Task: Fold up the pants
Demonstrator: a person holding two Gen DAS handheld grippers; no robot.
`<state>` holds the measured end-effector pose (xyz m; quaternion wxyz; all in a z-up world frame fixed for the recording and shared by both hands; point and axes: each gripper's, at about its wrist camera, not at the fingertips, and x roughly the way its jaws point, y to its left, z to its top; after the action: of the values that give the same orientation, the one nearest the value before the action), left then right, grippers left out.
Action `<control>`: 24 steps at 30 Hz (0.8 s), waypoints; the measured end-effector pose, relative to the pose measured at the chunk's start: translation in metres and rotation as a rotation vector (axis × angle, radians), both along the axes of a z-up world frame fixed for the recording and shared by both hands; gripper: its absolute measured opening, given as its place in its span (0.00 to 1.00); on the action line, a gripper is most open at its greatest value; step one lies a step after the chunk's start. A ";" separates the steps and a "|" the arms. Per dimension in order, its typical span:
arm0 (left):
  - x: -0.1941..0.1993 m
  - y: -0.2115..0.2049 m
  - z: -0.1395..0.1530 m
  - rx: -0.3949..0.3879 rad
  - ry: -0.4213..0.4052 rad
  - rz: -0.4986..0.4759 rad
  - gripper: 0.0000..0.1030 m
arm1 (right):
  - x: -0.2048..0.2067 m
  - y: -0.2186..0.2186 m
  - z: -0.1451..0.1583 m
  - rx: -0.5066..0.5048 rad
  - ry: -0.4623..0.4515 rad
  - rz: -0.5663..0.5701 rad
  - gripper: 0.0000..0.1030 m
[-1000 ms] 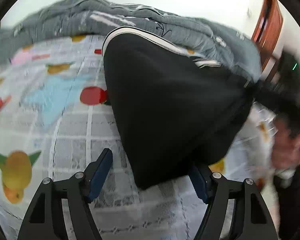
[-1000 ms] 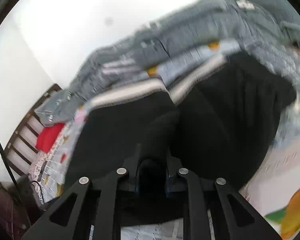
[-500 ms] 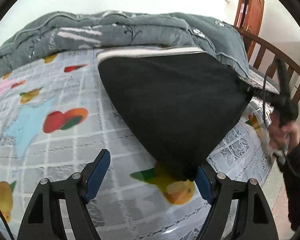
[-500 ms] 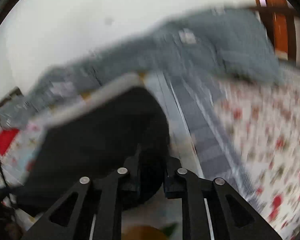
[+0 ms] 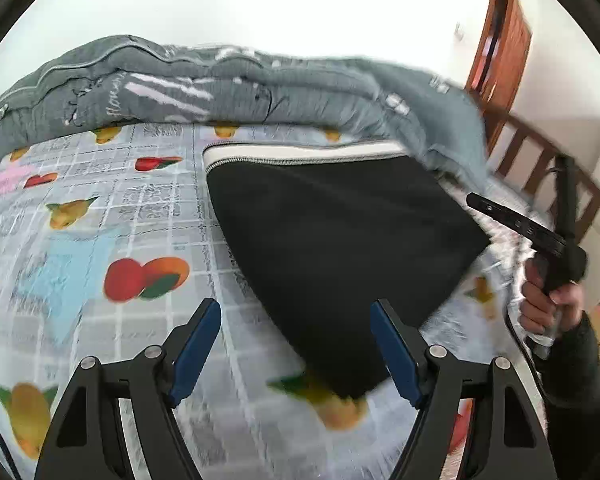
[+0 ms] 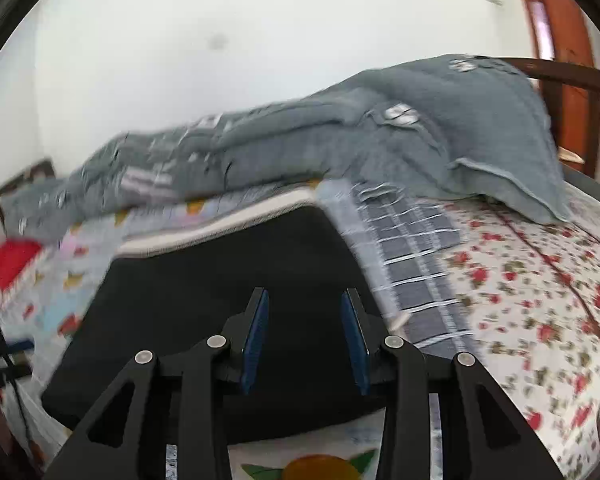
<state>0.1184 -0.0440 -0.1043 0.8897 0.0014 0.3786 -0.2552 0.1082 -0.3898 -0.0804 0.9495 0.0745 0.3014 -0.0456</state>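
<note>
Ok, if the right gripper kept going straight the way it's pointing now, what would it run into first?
Most likely the black pants. The right gripper, jaws parted with nothing between them, points down over the folded black cloth, with the grey quilt farther behind. Depth is hard to judge here.

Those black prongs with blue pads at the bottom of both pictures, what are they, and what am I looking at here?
They are hand-held two-finger grippers, one in each of a person's hands, each carrying a camera looking along its fingers. One picture comes from the left gripper, the other from the right gripper. Folded black pants with a white waistband lie on a fruit-print bedsheet, before a rumpled grey quilt. Both grippers are open and hold nothing; the right's jaws have just been opening, empty.
</note>
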 end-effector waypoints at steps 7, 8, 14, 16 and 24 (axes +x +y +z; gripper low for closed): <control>0.012 -0.020 -0.041 0.105 0.096 -0.021 0.75 | 0.016 0.011 -0.046 -0.096 0.171 0.014 0.35; 0.014 -0.019 -0.040 0.090 0.113 -0.021 0.74 | 0.019 0.011 -0.043 -0.099 0.193 0.018 0.35; 0.044 -0.005 -0.031 -0.060 0.146 -0.009 0.73 | 0.036 -0.007 -0.006 -0.049 0.113 0.030 0.48; 0.062 -0.007 -0.034 -0.097 0.173 0.015 0.73 | 0.057 -0.014 0.000 -0.040 0.105 0.017 0.56; 0.126 -0.015 -0.058 -0.177 0.273 0.058 0.68 | 0.139 -0.035 -0.033 0.046 0.262 0.046 0.55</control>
<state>0.2443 -0.0586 -0.1621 0.8335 -0.1224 0.4721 -0.2596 0.2476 -0.4245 -0.1132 0.9008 0.0829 0.4255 -0.0262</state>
